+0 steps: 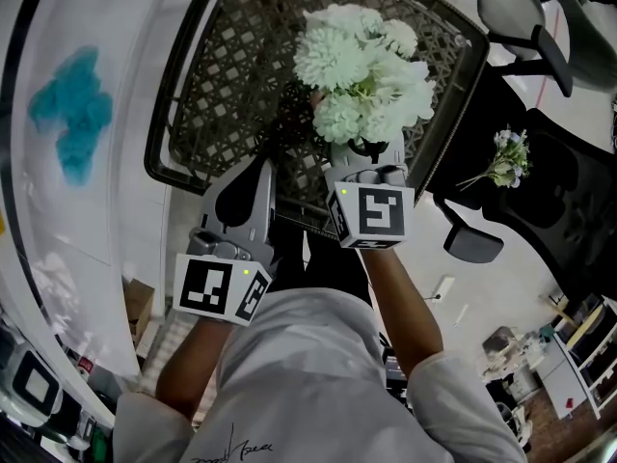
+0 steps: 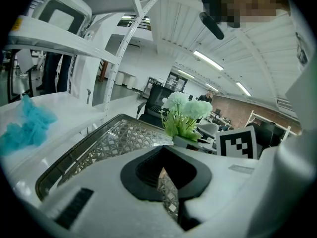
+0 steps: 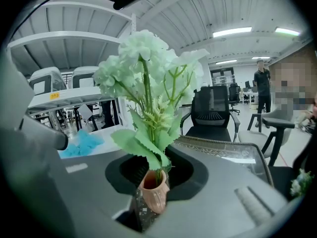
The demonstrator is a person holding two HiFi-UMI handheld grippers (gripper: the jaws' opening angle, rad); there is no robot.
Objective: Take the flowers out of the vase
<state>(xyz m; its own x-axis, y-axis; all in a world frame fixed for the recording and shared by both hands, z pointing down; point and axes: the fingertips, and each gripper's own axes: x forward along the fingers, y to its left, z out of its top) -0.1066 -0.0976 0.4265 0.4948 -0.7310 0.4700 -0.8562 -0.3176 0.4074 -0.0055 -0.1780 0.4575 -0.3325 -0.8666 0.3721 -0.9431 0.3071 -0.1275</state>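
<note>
right gripper (image 1: 371,162) clamping vase (image 3: 152,195) | flowers (image 3: 148,63) sitting inside, probably light and floppy: grasp low stems (image 3: 157,168) | left gripper (image 1: 258,169) closed, empty

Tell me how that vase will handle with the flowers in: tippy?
Likely top-heavy: the flowers spread far wider than the small pink vase, so it may tip if set down loosely. It looks like ceramic, so probably rigid and breakable. The right gripper seems shut on it.

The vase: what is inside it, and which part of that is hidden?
The flowers stand in the vase: green stems and leaves enter its mouth. The stem ends and any water are hidden by its wall.
</note>
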